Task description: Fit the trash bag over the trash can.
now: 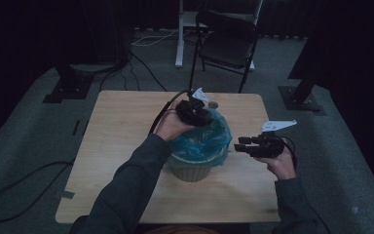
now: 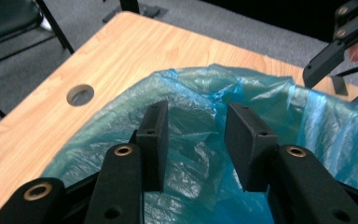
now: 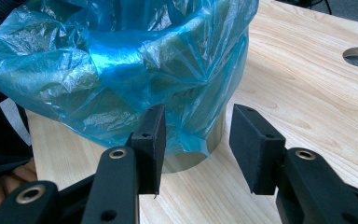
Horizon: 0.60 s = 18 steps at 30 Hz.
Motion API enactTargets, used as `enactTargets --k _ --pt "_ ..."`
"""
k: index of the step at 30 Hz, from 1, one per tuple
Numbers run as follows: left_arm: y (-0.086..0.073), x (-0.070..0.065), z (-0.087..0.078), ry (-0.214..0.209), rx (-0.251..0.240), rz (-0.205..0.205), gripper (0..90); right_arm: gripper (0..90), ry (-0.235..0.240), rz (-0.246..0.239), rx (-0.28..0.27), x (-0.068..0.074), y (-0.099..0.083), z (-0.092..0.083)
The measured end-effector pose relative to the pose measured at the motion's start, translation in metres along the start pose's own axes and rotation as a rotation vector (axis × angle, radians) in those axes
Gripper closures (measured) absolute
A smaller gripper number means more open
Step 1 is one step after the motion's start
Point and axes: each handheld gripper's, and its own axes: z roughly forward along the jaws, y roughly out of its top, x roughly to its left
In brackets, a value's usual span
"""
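Left gripper (image 2: 196,140) jaws apart: pinch crinkled blue plastic bin liner (image 2: 200,107) at twelve o'clock rim. Right gripper (image 3: 198,147) gaping at three o'clock beside round beige bin (image 3: 191,156).

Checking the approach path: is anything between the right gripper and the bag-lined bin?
No. In the right gripper view, bare tabletop separates the right gripper from the bin with its blue bag; its jaws stand apart, holding nothing.

High view dim, underexposed; room edges sink into black, table (image 1: 121,126) only mid-toned area, detail soft. Both gripper views brighter, evenly lit from above. Blue bag (image 3: 121,56) shows glossy glare on creases. Near claw arms slightly soft; faint shadows on wood.
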Motion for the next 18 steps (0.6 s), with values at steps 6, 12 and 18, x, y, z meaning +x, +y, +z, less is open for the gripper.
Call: enactTargets --k 6,12,18 --pt "0.000 0.001 0.009 -0.003 0.074 -0.005 60.4 55.4 0.003 -0.004 0.000 0.001 0.001 0.001" --pt "0.000 0.001 0.014 -0.008 0.117 -0.017 60.6 55.3 0.002 -0.004 -0.002 0.001 0.000 0.000" --pt "0.000 0.001 0.017 -0.006 0.146 -0.019 60.7 55.4 0.001 -0.005 -0.002 0.001 0.000 0.000"
